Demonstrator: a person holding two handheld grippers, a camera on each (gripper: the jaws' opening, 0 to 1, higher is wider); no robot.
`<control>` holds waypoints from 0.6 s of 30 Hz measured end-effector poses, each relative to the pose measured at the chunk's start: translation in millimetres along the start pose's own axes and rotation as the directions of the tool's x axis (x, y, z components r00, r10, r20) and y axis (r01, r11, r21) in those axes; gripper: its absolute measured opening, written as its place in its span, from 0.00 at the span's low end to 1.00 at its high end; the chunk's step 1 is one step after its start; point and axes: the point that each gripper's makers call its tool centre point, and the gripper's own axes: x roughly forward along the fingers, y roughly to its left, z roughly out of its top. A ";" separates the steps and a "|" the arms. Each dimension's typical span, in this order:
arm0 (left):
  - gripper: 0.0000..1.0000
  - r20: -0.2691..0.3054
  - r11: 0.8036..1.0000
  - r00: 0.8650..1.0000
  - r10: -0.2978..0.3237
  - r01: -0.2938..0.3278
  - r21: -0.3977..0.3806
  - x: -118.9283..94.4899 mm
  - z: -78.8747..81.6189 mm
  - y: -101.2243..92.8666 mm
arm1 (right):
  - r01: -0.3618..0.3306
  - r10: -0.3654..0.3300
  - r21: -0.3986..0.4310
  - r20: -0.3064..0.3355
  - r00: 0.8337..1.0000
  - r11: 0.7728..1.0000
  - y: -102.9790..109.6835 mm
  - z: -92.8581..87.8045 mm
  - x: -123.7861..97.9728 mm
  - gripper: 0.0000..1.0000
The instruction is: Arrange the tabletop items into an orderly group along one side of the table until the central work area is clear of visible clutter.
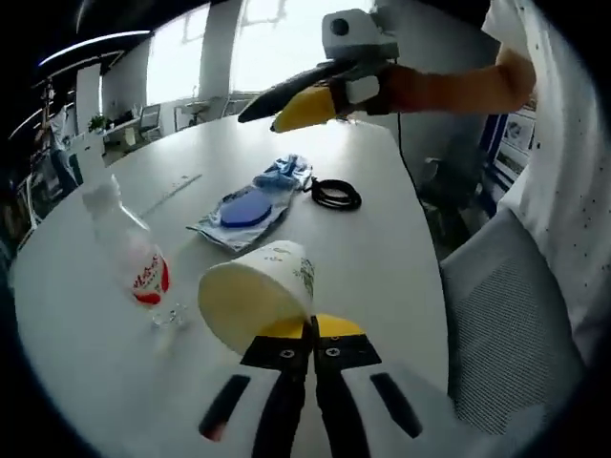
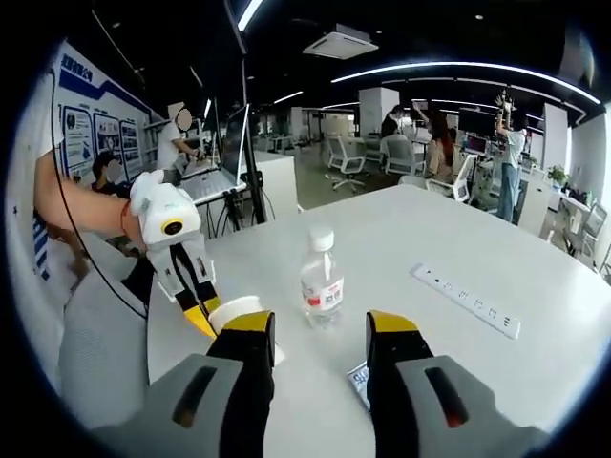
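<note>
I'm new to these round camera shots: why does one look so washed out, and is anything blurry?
Left gripper view: bright windows behind the table blow out to white glare, and the water bottle looks smeared. Right gripper view: ceiling light strips give even light; the bottle is sharp; straight edges bow near the rim.

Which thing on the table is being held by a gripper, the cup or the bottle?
The paper cup. The left gripper pinches its rim and it tips sideways, while the water bottle stands free on the table, untouched.

Left tool (image 1: 310, 336) closed, seemingly gripping; right tool (image 2: 320, 334) spread.
</note>
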 end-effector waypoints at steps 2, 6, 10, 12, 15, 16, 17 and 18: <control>0.00 -0.048 0.999 0.999 -0.001 0.003 0.048 0.2 -1.5 -4.1 | -0.013 0.013 -0.014 -0.006 1.000 1.000 2.0 3.1 -0.3 0.33; 0.00 -0.121 0.990 0.993 -0.003 0.019 0.139 2.2 2.5 -19.4 | -0.064 0.063 -0.043 -0.035 0.997 0.997 13.4 10.5 -0.9 0.28; 0.00 -0.203 0.974 0.979 0.017 0.030 0.225 3.6 3.4 -29.5 | -0.115 0.109 -0.077 -0.070 0.992 0.990 25.2 14.3 -0.1 0.24; 0.00 -0.219 0.971 0.975 0.031 0.023 0.239 3.9 5.4 -31.5 | -0.150 0.140 -0.091 -0.103 0.985 0.984 32.6 12.6 0.8 0.23; 0.00 -0.291 0.949 0.954 0.067 0.028 0.312 3.6 6.0 -36.1 | -0.192 0.173 -0.117 -0.155 0.973 0.974 42.2 7.4 2.2 0.22; 0.00 -0.330 0.939 0.941 0.074 0.045 0.340 2.9 4.2 -39.2 | -0.215 0.190 -0.124 -0.184 0.964 0.969 47.6 3.3 2.4 0.20; 0.00 -0.347 0.935 0.934 0.079 0.051 0.351 3.5 5.0 -41.5 | -0.224 0.198 -0.134 -0.186 0.963 0.965 51.0 3.5 3.3 0.19; 0.00 -0.362 0.929 0.928 0.088 0.055 0.367 3.9 5.5 -42.6 | -0.238 0.206 -0.137 -0.213 0.955 0.961 53.2 -0.4 3.1 0.17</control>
